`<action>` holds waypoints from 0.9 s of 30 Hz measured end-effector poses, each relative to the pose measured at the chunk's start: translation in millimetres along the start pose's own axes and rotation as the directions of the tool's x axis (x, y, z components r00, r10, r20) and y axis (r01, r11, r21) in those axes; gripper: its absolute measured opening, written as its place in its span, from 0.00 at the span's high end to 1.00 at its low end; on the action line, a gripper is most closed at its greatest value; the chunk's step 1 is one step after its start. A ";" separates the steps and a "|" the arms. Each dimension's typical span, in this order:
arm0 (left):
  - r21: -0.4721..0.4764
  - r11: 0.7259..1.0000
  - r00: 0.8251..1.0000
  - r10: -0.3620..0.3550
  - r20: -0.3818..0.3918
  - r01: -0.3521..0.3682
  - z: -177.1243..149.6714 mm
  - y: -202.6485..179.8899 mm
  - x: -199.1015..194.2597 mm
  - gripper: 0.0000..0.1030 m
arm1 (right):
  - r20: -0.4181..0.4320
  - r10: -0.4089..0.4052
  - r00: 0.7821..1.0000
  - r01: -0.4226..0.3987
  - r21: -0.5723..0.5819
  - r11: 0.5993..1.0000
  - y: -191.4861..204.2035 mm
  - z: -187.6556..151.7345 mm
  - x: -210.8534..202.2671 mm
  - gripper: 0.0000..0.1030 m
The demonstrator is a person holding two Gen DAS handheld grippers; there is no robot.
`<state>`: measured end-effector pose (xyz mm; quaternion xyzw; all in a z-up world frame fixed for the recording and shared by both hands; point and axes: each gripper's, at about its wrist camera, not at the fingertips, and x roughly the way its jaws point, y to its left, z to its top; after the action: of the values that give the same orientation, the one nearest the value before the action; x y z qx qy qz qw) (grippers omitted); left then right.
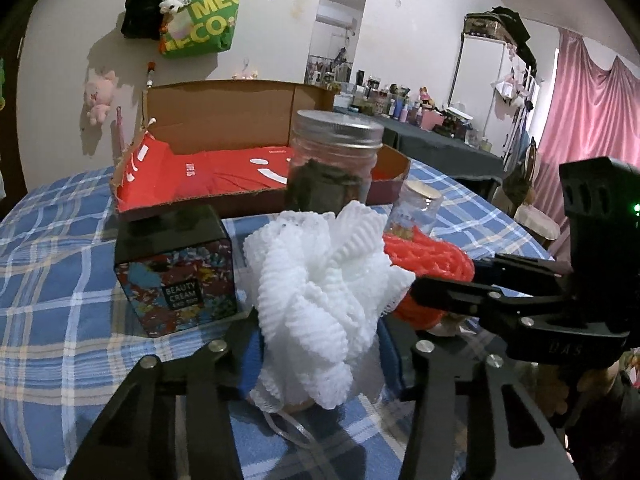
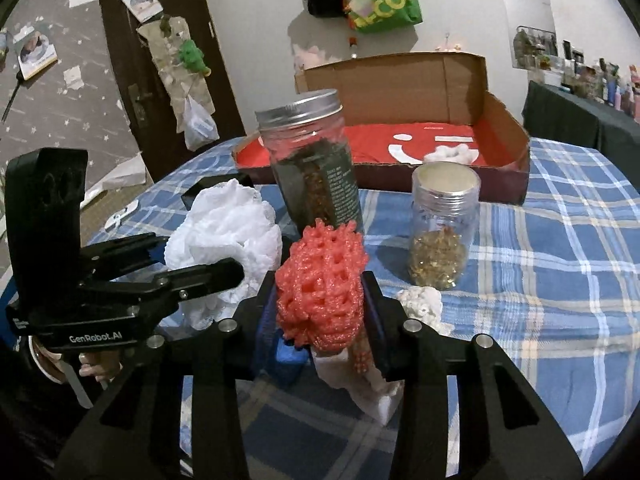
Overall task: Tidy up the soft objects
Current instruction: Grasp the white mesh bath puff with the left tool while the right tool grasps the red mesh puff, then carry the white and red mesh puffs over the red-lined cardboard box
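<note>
We see the left gripper (image 1: 320, 344) clamped on the white foam net (image 1: 320, 300) and the right gripper (image 2: 320, 308) clamped on the red foam net (image 2: 320, 284).

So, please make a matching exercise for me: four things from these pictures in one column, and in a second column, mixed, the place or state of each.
Things:
1. white foam net
2. red foam net
3. tall jar
4. cardboard box

Places or states:
A. stands upright with a metal lid on it
B. between the fingers of the left gripper
C. lies open at the far side of the checked cloth
D. between the fingers of the right gripper

Pairs: 1-B, 2-D, 3-A, 4-C
</note>
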<state>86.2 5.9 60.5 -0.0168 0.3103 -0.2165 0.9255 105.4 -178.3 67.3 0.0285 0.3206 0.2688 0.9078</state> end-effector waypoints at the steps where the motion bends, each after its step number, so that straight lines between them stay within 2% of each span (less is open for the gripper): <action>1: -0.004 1.000 1.000 -0.003 0.002 0.003 0.7 0.5 -1.7 0.52 | 0.008 -0.002 1.000 0.002 0.007 1.000 -1.1 0.6 -2.5 0.63; 12: -0.024 1.000 1.000 -0.001 0.026 0.002 6.6 6.2 -21.6 0.54 | 0.028 0.013 1.000 -0.015 0.062 0.998 -11.2 2.9 -14.3 0.63; 18: -0.072 0.997 1.000 -0.016 0.005 0.017 6.5 19.1 -28.4 0.54 | 0.035 0.028 0.999 -0.031 0.108 0.994 -21.7 4.3 -22.5 0.63; 27: -0.149 0.988 0.999 0.023 -0.048 -0.029 2.4 60.7 -46.6 0.54 | 0.011 0.072 0.997 -0.072 0.233 0.970 -54.2 3.6 -35.4 0.63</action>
<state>78.0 79.8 78.8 -0.0770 0.3472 -0.1809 0.9169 110.0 -242.0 78.1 0.1467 0.3476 0.2621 0.8882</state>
